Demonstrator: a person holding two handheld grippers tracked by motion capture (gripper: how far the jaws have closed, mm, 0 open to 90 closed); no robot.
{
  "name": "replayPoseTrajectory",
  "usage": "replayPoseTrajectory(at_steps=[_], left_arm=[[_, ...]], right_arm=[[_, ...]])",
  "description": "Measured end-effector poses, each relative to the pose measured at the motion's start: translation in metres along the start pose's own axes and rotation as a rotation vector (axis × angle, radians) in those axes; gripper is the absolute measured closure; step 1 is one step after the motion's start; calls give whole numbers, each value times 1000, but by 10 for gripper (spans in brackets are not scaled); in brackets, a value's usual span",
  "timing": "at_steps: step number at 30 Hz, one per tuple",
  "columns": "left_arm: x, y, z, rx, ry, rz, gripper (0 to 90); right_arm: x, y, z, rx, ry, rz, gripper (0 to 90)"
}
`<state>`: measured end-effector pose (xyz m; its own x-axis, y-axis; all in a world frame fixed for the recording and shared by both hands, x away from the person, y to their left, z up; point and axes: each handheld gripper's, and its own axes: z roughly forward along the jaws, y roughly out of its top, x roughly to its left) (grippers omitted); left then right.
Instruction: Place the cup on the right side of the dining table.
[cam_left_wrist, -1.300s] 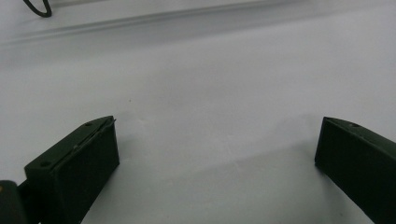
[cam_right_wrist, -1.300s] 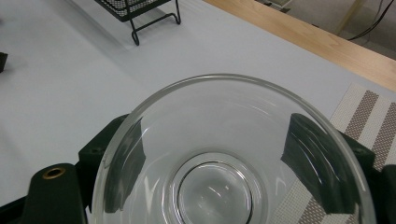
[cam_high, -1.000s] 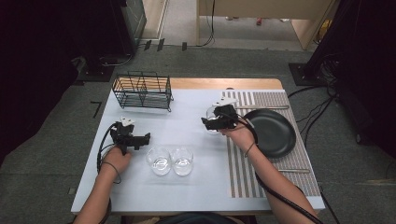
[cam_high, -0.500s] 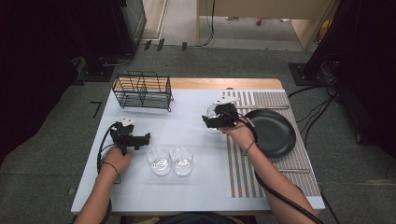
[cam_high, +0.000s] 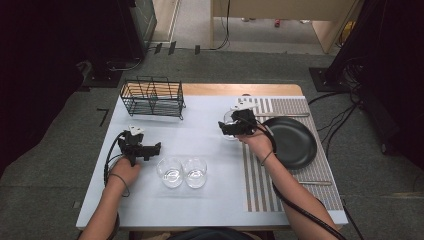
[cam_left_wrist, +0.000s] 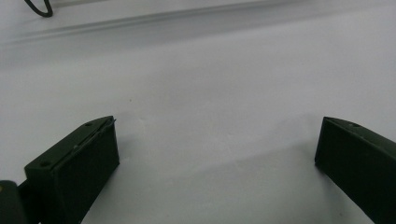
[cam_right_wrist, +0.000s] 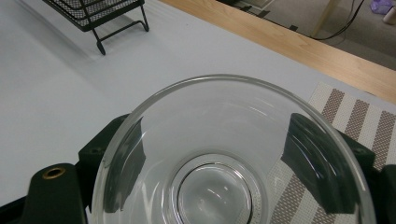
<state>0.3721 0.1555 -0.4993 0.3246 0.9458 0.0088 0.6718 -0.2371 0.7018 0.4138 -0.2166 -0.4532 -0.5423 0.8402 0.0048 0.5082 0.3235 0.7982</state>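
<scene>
White counter (cam_high: 210, 200) is carrying everything, with a striped mat (cam_high: 260, 185) lying along its right side. A black wire rack (cam_high: 152, 97) is standing at the far left, and a black plate (cam_high: 292, 142) is resting on the mat. Two glass bowls (cam_high: 184, 171) are sitting side by side near the front. The right tool (cam_high: 231, 126) is pinching a third glass bowl (cam_right_wrist: 233, 154) at the mat's left edge. The left tool (cam_left_wrist: 217, 158) is lying spread wide over bare counter
</scene>
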Motion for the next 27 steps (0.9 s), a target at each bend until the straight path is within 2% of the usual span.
replayPoseTrajectory(at_steps=[27], left_arm=[[0, 0, 0, -1, 0, -1, 0]], right_arm=[[-13, -1, 0, -8, -34, 29, 192]])
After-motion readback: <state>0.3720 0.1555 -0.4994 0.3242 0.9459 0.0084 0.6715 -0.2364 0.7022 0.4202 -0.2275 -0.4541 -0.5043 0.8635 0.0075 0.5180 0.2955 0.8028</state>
